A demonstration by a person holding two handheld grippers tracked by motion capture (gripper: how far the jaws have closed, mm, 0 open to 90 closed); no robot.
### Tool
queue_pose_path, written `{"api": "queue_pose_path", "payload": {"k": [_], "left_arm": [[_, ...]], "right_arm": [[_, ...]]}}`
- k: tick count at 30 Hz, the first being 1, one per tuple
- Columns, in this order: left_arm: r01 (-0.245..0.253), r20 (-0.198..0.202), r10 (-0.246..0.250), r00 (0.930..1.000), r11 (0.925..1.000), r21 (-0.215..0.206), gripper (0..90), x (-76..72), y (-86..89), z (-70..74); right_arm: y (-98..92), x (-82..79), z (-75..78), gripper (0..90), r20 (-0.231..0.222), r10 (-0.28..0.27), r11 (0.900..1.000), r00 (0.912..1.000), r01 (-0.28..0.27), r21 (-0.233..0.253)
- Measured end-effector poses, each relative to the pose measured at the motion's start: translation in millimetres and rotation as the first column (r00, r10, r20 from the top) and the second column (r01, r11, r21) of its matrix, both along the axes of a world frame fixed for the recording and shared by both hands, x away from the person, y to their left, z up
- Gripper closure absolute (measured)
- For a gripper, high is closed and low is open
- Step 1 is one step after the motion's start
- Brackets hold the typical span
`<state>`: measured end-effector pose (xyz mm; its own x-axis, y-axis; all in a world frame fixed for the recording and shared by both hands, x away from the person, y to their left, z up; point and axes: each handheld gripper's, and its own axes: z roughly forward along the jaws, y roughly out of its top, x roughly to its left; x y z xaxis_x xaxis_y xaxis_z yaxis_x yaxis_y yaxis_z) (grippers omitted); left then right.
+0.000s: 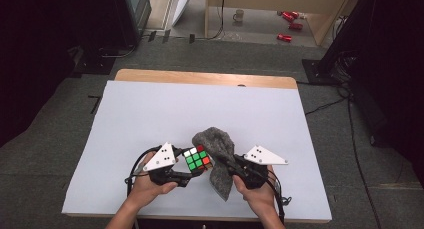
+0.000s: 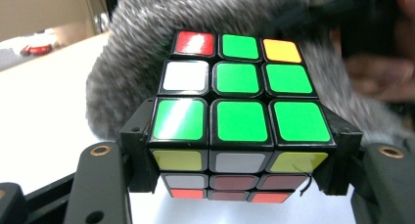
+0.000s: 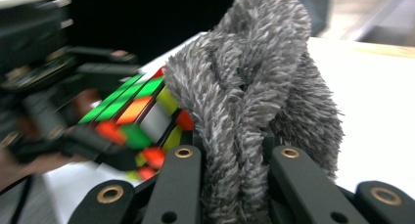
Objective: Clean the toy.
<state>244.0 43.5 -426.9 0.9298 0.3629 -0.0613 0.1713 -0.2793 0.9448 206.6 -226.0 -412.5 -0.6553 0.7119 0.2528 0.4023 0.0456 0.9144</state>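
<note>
Wiping a scrambled plastic puzzle cube with a mostly green top face (image 2: 237, 94), clamped between the left gripper (image 1: 192, 175) fingers above the white-covered table (image 1: 140, 119). Pressing a fluffy grey cloth (image 3: 254, 101), pinched in the right gripper (image 3: 235, 185) fingers, against the cube's far side; probably needing a turn next to reach faces hidden by the fingers

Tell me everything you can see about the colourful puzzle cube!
The puzzle cube is a three-by-three twisty puzzle with black plastic edges and shiny stickers, scrambled. Its top face is mostly green, with one red, one white and one orange square. The side facing the left tool's camera shows yellow, white and red squares. The left tool clamps it by two opposite sides, held above the white table. The fuzzy grey cloth, pinched in the right tool, presses against it.
</note>
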Motion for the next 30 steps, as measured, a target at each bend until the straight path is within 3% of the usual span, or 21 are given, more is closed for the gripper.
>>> {"api": "queue_pose_path", "payload": {"k": [3, 10, 13, 15, 18, 19, 21, 23, 24, 27, 29, 30], "left_arm": [[0.002, 0.006, -0.002, 1.0, 0.9993, -0.037, 34.6, 0.6, 6.6, 3.1], [0.0, 0.001, 0.0, 1.0, 0.9961, -0.089, 34.6, 4.2, 20.0, 7.8], [0.027, 0.009, -0.027, 0.9996, 0.9976, -0.063, 34.6, 4.0, 19.5, 6.4], [0.054, 0.01, -0.054, 0.9985, 0.9984, -0.017, 34.6, 2.9, 14.7, 2.6], [0.066, 0.01, -0.067, 0.9977, 0.9978, 0.008, 34.6, 2.0, 10.7, 0.3], [0.079, 0.011, -0.079, 0.9968, 0.9969, 0.003, 34.6, 1.0, 9.1, 0.2], [0.079, 0.011, -0.079, 0.9968, 0.9969, -0.004, 34.6, 0.8, 9.2, 0.9], [0.073, 0.01, -0.073, 0.9973, 0.9971, -0.02, 34.6, 1.5, 11.9, 2.8], [0.071, 0.006, -0.071, 0.9975, 0.9968, -0.036, 34.6, 2.1, 13.9, 3.6], [0.056, -0.009, -0.057, 0.9983, 0.9957, -0.074, 34.6, 4.9, 21.0, 5.6], [0.055, -0.009, -0.056, 0.9984, 0.996, -0.07, 34.6, 5.4, 21.4, 5.2], [0.047, -0.002, -0.047, 0.9989, 0.9984, -0.033, 34.6, 5.1, 19.1, 3.3]], "right_arm": [[6.2, -0.7, -2.1, 80.8, 0.009, 0.094, 0.996, 0.9956, -0.094, -0.013], [6.0, 0.9, -6.5, 80.7, 0.012, 0.167, 0.986, 0.986, -0.166, -0.032], [6.3, -0.5, -6.6, 80.2, 0.038, 0.188, 0.981, 0.9815, -0.186, -0.051], [4.1, -3.4, -2.8, 79.7, 0.076, 0.216, 0.976, 0.9734, -0.216, -0.016], [2.4, -6.3, 1.3, 79.5, 0.107, 0.236, 0.971, 0.966, -0.237, 0.004], [0.9, -8.2, 4.5, 79.3, 0.128, 0.256, 0.965, 0.9581, -0.261, 0.018], [0.0, -8.5, 4.7, 79.2, 0.127, 0.269, 0.962, 0.9549, -0.273, 0.016], [-0.9, -7.6, 3.7, 79.1, 0.12, 0.274, 0.96, 0.9542, -0.278, 0.016], [-0.8, -4.9, 0.0, 79.1, 0.088, 0.282, 0.959, 0.9555, -0.283, 0.003], [2.4, -1.7, -6.3, 78.9, 0.054, 0.271, 0.962, 0.9609, -0.27, -0.041], [3.2, -1.6, -6.9, 78.9, 0.051, 0.262, 0.965, 0.9636, -0.26, -0.044], [3.2, -2.7, -4.5, 78.6, 0.066, 0.26, 0.966, 0.9635, -0.258, -0.027]]}}
